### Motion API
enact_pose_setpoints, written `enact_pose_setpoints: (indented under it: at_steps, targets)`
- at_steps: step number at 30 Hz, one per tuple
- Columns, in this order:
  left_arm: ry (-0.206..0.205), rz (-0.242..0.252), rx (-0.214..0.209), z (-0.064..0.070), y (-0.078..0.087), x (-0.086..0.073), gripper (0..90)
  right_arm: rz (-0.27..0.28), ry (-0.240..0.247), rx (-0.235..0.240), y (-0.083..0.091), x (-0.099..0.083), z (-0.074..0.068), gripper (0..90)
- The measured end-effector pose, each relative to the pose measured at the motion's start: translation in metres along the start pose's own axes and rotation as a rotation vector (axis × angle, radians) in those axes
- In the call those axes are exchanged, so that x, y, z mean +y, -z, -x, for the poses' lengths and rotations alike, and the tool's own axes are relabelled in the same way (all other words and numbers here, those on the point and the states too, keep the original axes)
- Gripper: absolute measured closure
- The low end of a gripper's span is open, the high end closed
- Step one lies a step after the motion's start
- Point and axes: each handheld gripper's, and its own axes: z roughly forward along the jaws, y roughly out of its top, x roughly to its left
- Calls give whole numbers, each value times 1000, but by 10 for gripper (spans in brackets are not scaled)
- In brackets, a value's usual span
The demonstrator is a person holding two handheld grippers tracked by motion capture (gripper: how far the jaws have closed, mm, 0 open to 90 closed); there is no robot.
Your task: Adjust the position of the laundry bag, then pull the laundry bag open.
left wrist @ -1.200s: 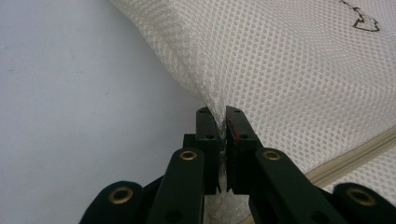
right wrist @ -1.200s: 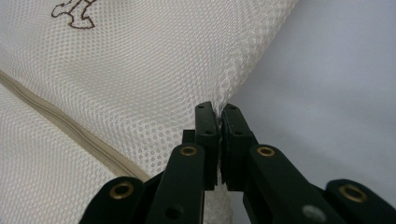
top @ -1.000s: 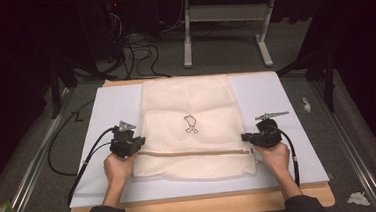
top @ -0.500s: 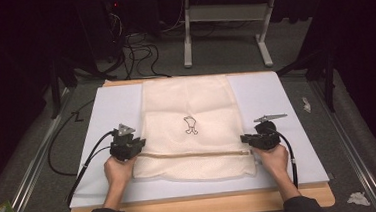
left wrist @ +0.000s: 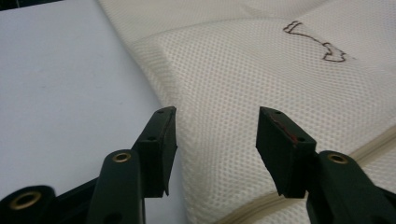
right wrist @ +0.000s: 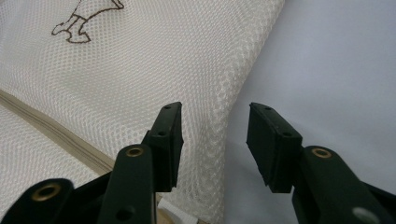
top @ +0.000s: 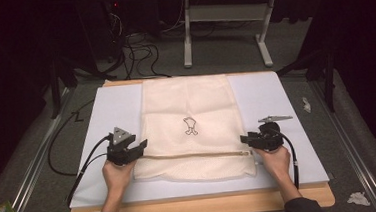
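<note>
While both tools, left tool (top: 141,146) and right tool (top: 245,138), are being held released (jaws apart) at the mesh bag (top: 189,121) edges, only one layer may be pinched.

The mesh bag (top: 190,126) covers the centre of the white board (top: 281,99) from far edge to near edge. Bare board lies open on either side of it, giving free passage left and right. The left gripper (top: 140,148) and right gripper (top: 245,139), jaws apart, sit at the bag's side edges. A dark clip (top: 274,118) lies just beyond the right gripper.
</note>
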Motion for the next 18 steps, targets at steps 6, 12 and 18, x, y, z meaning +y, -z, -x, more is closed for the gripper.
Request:
enact_pose_setpoints:
  at_steps: [6,12,18]
  targets:
    - [-18,-1,-44,17,-4,-9,450,-2,-16,11,0,-6,2,508]
    - [-21,-4,-72,28,-9,-14,449,-2,-24,27,1,-11,0,494]
    - [-27,-23,-103,36,-16,-18,448,-12,-37,43,-2,-13,-2,491]
